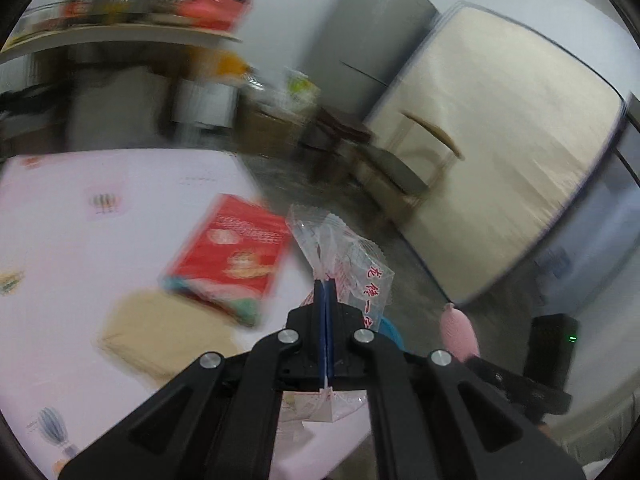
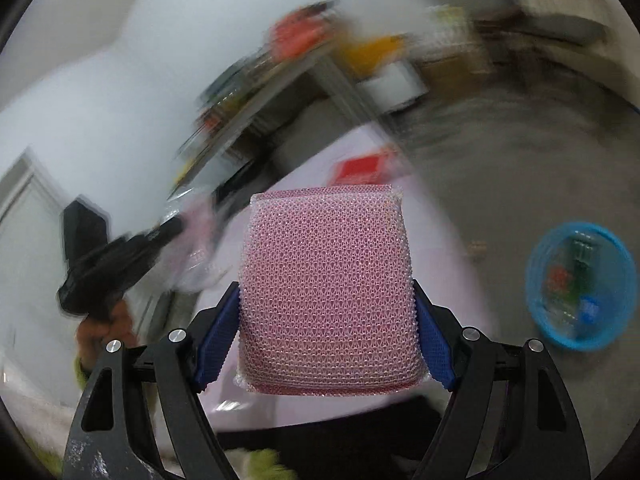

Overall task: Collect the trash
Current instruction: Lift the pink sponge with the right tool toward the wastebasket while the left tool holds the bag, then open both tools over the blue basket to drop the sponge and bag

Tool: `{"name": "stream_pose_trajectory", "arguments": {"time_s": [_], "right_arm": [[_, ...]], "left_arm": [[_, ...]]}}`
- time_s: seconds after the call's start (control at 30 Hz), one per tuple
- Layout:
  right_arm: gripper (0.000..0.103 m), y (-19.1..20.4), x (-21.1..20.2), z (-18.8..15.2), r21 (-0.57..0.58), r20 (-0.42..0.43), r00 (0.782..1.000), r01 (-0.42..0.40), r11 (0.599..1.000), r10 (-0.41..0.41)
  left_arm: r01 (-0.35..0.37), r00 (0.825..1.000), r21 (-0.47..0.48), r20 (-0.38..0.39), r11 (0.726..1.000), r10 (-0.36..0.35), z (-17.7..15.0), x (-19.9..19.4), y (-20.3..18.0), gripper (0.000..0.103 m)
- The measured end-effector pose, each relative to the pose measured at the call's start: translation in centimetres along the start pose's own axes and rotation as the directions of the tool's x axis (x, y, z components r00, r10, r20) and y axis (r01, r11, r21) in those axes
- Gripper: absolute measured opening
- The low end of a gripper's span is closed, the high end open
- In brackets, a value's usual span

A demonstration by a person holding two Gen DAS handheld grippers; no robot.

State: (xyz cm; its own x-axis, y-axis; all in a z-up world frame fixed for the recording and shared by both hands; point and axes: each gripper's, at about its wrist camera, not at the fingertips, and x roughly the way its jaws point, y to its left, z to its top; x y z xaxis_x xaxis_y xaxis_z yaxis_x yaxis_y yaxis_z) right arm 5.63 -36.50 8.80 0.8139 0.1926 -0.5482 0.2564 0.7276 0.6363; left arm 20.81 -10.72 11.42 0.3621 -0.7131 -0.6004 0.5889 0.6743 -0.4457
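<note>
Pink patterned cloth covers the tabletop [image 1: 100, 240], the largest surface ahead of and to the left of the left tongs [image 1: 326, 284]. Beyond its far edge the room is blurred: a grey floor, a pale mattress leaning upright off to the right, and a cluttered shelf at the upper left.

On the tabletop, just ahead-left of the left tongs, lies a red box [image 1: 232, 256], tilted, with a tan pad [image 1: 160, 332] nearer and further left. The left tongs are pressed together on a clear plastic wrapper [image 1: 340, 252] with red printed characters; the wrapper stands up from the blue pads and also hangs out below them.

In the right wrist view, the right tongs [image 2: 328, 320] hold a pink mesh scouring sponge [image 2: 326, 292] between the 2 blue pads, which stand wide and press its 2 sides. The sponge fills the space straight ahead of these tongs. On the floor well off to their right sits a blue basket [image 2: 536, 280] with several pieces of litter already inside. To their left, the other black tool shows with the wrapper, gripped by a hand [image 2: 104, 326].
</note>
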Motion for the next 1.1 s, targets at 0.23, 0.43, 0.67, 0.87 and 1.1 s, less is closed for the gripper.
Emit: {"name": "stream_pose_trajectory", "arguments": {"time_s": [0.23,0.43,0.67,0.87,1.1], "right_arm": [[0.075,-16.6,-2.5,-0.6,0.36,-0.004,0.989,0.136,0.923,-0.145],[0.076,-27.7,1.4,-1.1,0.576,-0.072,0.994,0.109,0.81,-0.083],[0.083,-35.0,6.1,1.0,0.637,-0.116,0.99,0.135,0.759,-0.078],[0.094,-38.7,9.2,0.4,0.652,-0.223,0.962,0.268,0.709,-0.158],[0.093,-37.5,7.1,-0.9,0.651,-0.18,0.959,0.283,0.704,-0.219]], "left_arm": [[0.098,0.94,-0.046,-0.325,0.994,-0.108,0.3,17.7,-8.1,0.0],[-0.059,0.811,0.018,-0.582,0.998,0.059,-4.6,33.6,-11.9,0.0],[-0.116,0.734,0.07,-0.666,0.991,0.133,-9.0,42.8,-13.1,0.001],[-0.103,0.722,0.074,-0.681,0.992,0.125,-10.3,45.4,-12.8,0.04],[-0.055,0.769,0.066,-0.633,0.996,0.085,-8.5,42.3,-13.4,0.049]]}}
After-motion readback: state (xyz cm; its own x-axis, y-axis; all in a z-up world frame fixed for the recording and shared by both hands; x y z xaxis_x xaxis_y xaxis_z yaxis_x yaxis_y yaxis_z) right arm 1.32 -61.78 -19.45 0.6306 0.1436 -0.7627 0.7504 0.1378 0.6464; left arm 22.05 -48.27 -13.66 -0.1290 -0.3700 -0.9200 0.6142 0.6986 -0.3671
